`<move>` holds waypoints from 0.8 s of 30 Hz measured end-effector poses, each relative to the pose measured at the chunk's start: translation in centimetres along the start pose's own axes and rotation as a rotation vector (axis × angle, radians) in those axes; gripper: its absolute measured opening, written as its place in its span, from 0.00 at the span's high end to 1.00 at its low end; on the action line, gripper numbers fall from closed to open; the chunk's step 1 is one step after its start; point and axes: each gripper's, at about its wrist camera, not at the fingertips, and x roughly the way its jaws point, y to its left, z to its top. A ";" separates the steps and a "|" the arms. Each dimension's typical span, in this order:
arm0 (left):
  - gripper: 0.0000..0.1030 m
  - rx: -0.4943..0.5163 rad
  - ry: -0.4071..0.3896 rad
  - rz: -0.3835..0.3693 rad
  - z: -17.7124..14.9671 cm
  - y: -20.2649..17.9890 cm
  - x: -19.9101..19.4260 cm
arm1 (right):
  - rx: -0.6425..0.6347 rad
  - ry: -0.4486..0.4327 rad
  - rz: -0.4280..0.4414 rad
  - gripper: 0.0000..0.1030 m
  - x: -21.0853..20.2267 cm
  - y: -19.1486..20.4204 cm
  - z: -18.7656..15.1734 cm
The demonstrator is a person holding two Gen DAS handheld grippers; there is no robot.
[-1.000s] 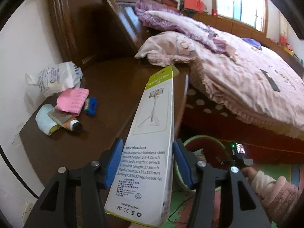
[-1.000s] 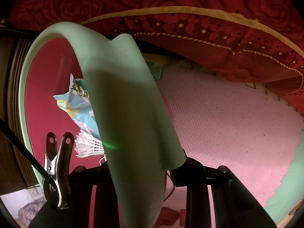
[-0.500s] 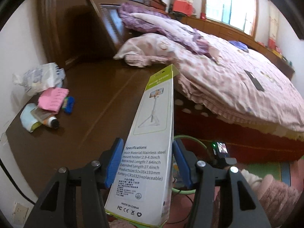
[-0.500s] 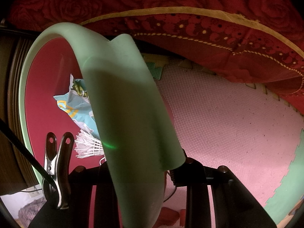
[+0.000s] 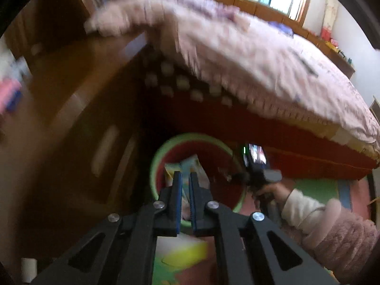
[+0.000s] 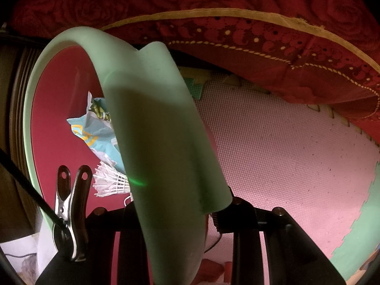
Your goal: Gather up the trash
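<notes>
Plastic, smooth and round, forms one trash bin (image 6: 33, 109): pale green rim, red inside. Within it lie one crumpled light-blue wrapper (image 6: 95, 128) and one white feathered shuttlecock (image 6: 111, 182). Above the bin, the left gripper (image 5: 185, 178) has just closed, its blue pads nearly together with nothing between them. At the bin's rim, the right gripper (image 6: 171, 211) clamps the green edge. Beside the bin runs one bed (image 5: 261, 54) under a pink frilled cover.

left view motion-blurred; right dim (fisheye edges).
</notes>
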 end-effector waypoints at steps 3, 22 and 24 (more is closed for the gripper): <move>0.95 -0.014 0.073 -0.010 -1.4 -0.3 3.1 | -0.001 0.000 0.000 0.71 -0.1 0.0 0.0; 0.75 -0.029 0.053 0.108 -2.4 -2.1 2.1 | 0.009 0.027 -0.008 0.71 0.5 -0.2 0.3; 0.73 -0.035 0.053 0.118 -2.3 -2.3 1.9 | 0.006 0.030 -0.017 0.71 0.7 -0.1 0.3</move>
